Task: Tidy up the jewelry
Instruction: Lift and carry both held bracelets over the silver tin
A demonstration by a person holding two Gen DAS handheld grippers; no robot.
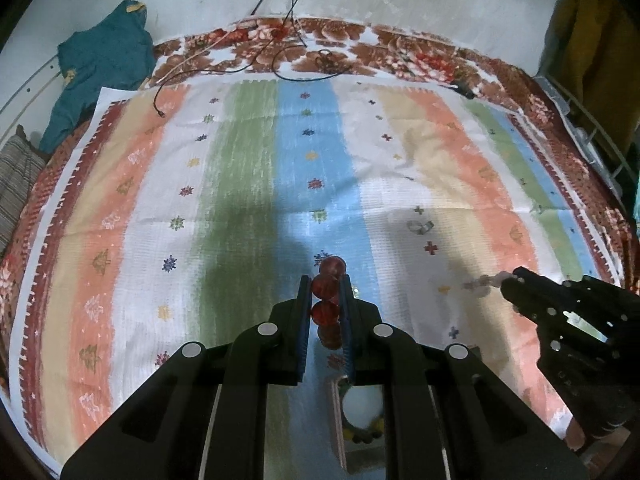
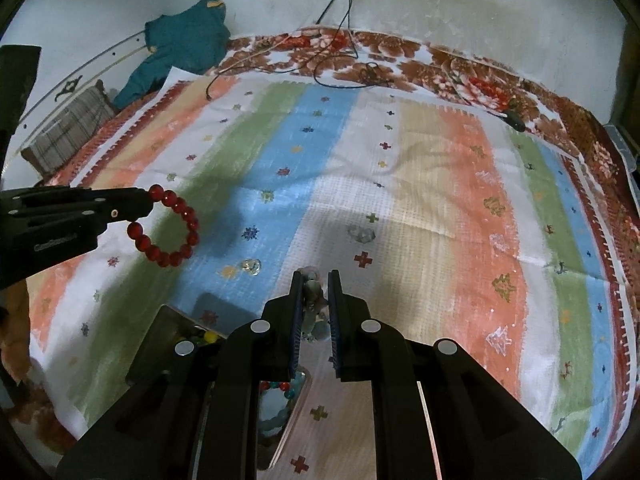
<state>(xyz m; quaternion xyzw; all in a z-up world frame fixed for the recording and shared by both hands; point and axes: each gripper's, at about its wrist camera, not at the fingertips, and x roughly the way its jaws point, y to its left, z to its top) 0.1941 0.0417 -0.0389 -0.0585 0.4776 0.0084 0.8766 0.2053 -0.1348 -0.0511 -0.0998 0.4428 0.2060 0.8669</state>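
Observation:
My left gripper [image 1: 327, 280] is shut on a red bead bracelet [image 1: 327, 300] and holds it above the striped cloth; from the right wrist view the bracelet [image 2: 168, 226] hangs as a ring from the left gripper [image 2: 146, 204]. My right gripper [image 2: 315, 276] is shut on a pale greenish bead bracelet [image 2: 313, 300]; in the left wrist view it [image 1: 508, 280] holds pale beads [image 1: 482, 281]. An open jewelry box [image 2: 172, 332] with beaded pieces lies under both grippers, also in the left wrist view [image 1: 340, 420].
Two small clear rings [image 2: 361, 234] [image 2: 250, 266] lie on the striped cloth [image 2: 420, 200]. A teal garment [image 1: 104, 64] and dark cables [image 1: 288, 40] lie at the far edge of the bed. A striped cushion [image 2: 68, 136] sits far left.

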